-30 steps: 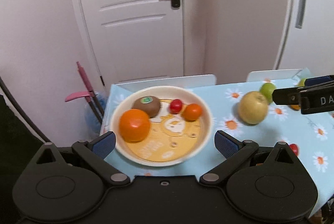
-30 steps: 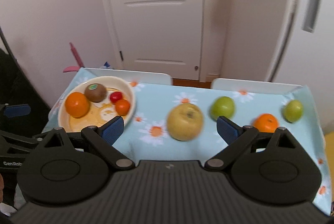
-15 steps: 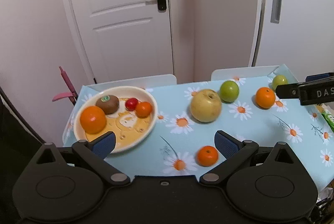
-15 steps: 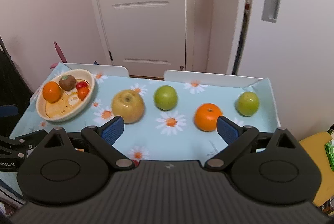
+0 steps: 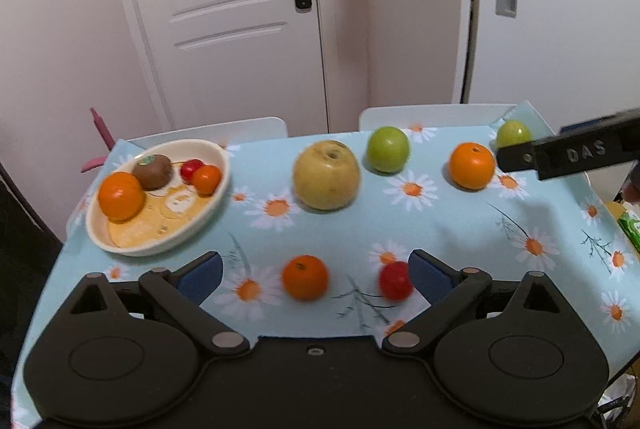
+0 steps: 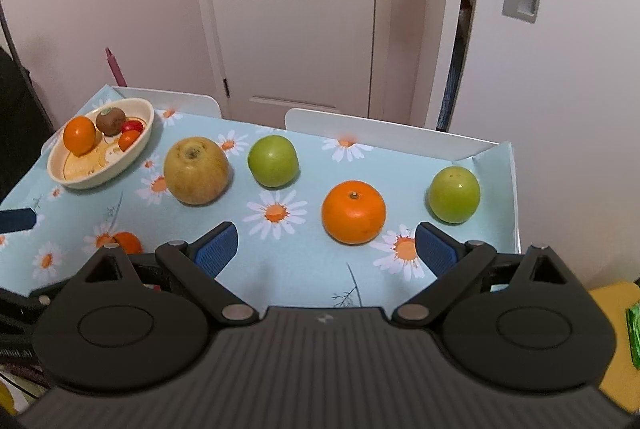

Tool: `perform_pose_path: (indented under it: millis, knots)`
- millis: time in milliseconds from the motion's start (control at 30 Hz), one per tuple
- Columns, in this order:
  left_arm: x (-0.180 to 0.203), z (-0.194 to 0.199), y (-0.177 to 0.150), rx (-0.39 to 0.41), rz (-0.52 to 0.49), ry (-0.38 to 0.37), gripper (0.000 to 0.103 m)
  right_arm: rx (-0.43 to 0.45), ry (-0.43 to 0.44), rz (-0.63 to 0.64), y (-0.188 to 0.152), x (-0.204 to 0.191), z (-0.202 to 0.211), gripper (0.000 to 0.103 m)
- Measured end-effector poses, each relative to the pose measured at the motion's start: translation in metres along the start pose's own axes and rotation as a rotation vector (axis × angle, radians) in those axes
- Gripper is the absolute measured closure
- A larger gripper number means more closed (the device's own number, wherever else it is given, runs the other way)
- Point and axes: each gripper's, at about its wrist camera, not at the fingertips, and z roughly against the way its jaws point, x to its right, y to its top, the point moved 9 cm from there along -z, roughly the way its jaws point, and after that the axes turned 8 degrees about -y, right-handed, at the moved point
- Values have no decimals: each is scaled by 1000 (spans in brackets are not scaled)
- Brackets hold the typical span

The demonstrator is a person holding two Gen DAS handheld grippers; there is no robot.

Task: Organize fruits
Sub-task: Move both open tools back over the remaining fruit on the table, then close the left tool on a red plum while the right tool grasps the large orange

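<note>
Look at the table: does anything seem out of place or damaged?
Nothing looks damaged or spilled. Six fruits, including the yellow pear and red tomato, lie loose on the tablecloth outside the bowl.

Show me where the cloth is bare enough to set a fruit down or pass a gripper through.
Bare cloth lies in front of the big orange, between it and the right gripper, and between the plate and the yellow apple. The back row is crowded. The left gripper, jaws closing, frames a small orange and a red fruit.
</note>
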Motion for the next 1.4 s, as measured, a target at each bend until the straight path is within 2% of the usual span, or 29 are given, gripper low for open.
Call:
perform_pose_path:
  millis: [233, 300, 333, 567, 667, 733, 767, 933, 1033, 1300, 1367, 1400]
  knots:
    - [31, -35, -15, -24, -44, -10, 19, -2, 16, 12, -10, 10, -36, 0]
    - [37, -45, -20, -35, -56, -14, 32, -9, 18, 5, -14, 12, -45, 0]
    - [39, -51, -22, -44, -57, -16, 34, -13, 19, 1, -16, 13, -48, 0]
    - [43, -71, -30, -69, -28, -34, 53, -34, 31, -3, -21, 13, -66, 0]
    - [44, -77, -29, -76, -7, -42, 56, -38, 38, -4, -21, 13, -73, 0]
    - [45, -82, -30, -87, 15, -52, 67, -39, 40, -1, -20, 12, -78, 0]
    - [45, -84, -30, -88, 25, -57, 68, -39, 40, 2, -19, 11, -80, 0]
    - [46, -85, -29, -82, 37, -51, 69, -40, 51, 2, -15, 9, -91, 0]
    - [46, -86, -29, -82, 36, -49, 69, -45, 56, 12, -13, 7, -97, 9]
    - [44, -87, -28, -82, 41, -42, 69, -48, 43, 37, -8, 6, -111, 21]
    - [45, -87, -28, -83, 42, -41, 69, -46, 29, 42, -7, 8, -113, 29]
    - [44, -87, -28, -83, 44, -42, 69, -47, 34, 39, -6, 9, -113, 29]
